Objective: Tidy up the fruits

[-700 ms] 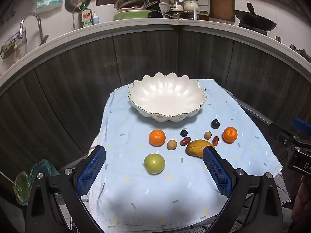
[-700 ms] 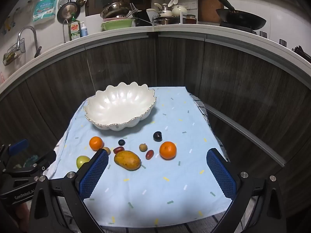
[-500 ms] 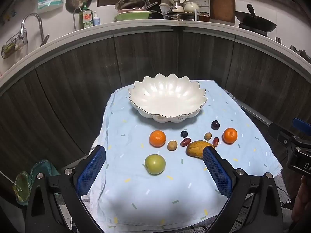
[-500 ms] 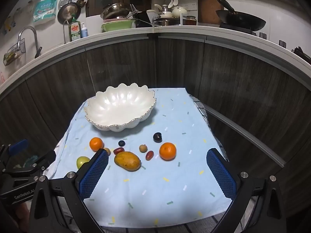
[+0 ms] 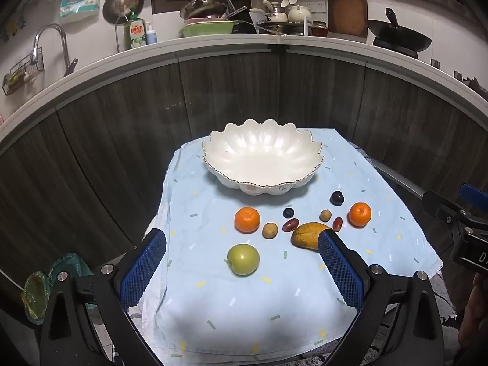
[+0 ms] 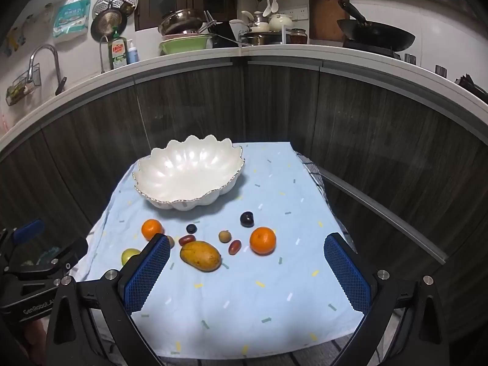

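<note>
An empty white scalloped bowl (image 5: 262,161) (image 6: 189,177) stands at the far end of a light blue cloth (image 5: 213,305). In front of it lie a green apple (image 5: 243,259), two oranges (image 5: 247,220) (image 5: 360,214), a yellow mango (image 6: 200,256), a dark plum (image 6: 246,219) and several small dates and berries. My left gripper (image 5: 242,267) hovers open over the near edge, the apple showing between its blue pads. My right gripper (image 6: 247,270) is open too, just short of the mango and the right orange (image 6: 263,240). Neither holds anything.
Dark wood cabinet fronts (image 5: 122,122) curve round behind the table under a white counter (image 5: 213,45) crowded with pots, a wok and dish soap. A green glass dish (image 5: 36,292) sits low at the left. The cloth's near part is bare.
Both views have crept slightly, the fruit sliding a little lower in the frame. Both grippers stay open and nothing on the cloth has moved.
</note>
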